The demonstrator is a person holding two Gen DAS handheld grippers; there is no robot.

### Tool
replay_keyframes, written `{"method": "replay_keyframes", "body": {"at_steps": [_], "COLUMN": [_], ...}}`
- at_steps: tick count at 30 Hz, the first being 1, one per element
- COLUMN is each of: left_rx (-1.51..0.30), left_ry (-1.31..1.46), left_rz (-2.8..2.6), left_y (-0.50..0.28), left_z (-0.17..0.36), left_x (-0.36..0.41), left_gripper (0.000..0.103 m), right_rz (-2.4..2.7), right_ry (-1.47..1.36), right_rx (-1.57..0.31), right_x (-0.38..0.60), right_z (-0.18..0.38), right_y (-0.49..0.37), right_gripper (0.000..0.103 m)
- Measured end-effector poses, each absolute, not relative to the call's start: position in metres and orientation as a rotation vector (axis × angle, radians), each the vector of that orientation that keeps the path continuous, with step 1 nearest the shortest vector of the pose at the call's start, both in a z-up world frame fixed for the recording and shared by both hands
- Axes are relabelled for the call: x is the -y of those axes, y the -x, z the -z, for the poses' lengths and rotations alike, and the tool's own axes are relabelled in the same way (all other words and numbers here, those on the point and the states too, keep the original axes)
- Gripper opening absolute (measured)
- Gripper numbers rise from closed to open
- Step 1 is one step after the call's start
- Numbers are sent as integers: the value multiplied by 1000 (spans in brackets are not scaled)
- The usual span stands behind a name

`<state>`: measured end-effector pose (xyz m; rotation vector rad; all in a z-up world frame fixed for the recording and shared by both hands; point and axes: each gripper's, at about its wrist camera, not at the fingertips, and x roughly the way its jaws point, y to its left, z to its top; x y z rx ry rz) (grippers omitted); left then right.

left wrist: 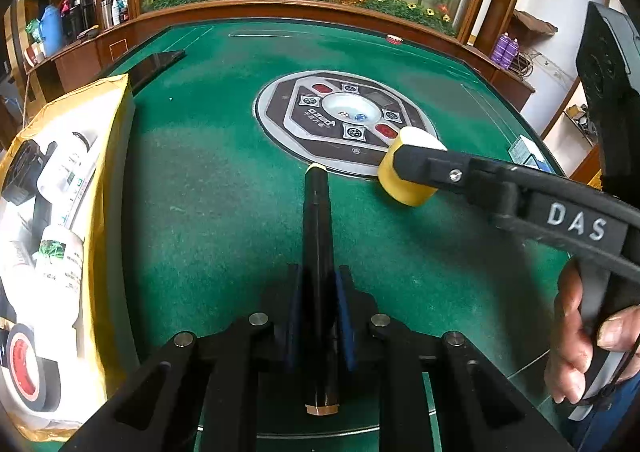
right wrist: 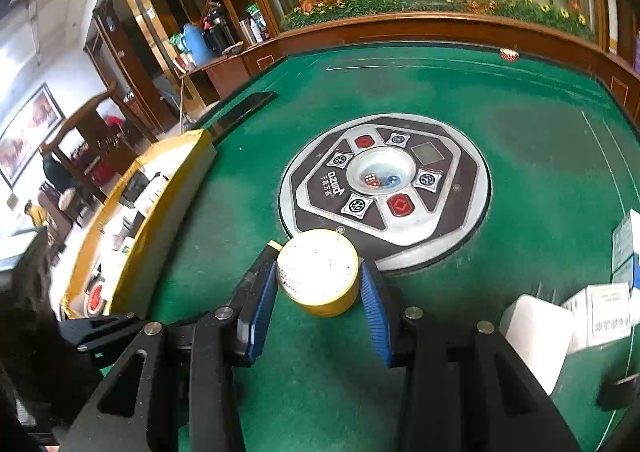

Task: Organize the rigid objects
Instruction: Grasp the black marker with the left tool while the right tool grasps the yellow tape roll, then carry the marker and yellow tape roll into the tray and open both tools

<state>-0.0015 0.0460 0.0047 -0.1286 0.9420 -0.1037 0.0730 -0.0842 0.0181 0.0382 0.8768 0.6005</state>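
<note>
Gripping a slim black pen-like rod with a yellow tip and brass end (left wrist: 318, 284), the left gripper (left wrist: 318, 312) has its blue pads clenched on the shaft, bottom centre of the left wrist view. Rod runs up-frame along the green felt table (left wrist: 208, 179), yellow tip touching the rim of the round silver-and-black control panel with a dice bowl (left wrist: 344, 119).

Right gripper (right wrist: 320, 294) straddles a short yellow round tub with a white speckled lid (right wrist: 318, 272), lower centre of the right wrist view. Left pad looks in contact with the tub wall; right pad sits just beside it, contact unclear. No earlier frame here, so I read it as not clamped. Tub sits on the felt, just below the panel rim.

In the left wrist view the same tub appears centre right, with the right gripper's black finger across it.

Yellow cardboard box (left wrist: 108, 171) at left edge holds white bottles and a tape roll. White cartons (right wrist: 600, 312) lower right.
</note>
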Motion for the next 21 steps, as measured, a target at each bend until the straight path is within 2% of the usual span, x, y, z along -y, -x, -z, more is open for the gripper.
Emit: {"method": "replay_keyframes", "body": {"at_steps": [12,21], "left_rx": [-855,-760], "left_ry": [144,223], "left_rz": [72,-2], "left_y": [19,43], "left_z": [-35,-65], "left_x": [-59,-111], "left_gripper": [17,17], "right_rz": [-637,-705], "right_ry": [-78,-79], "right_rx": [-854,-832], "right_x": [88,76], "right_z": [-29,-33], "right_y": [-60,-50], "right_gripper": [41,41]}}
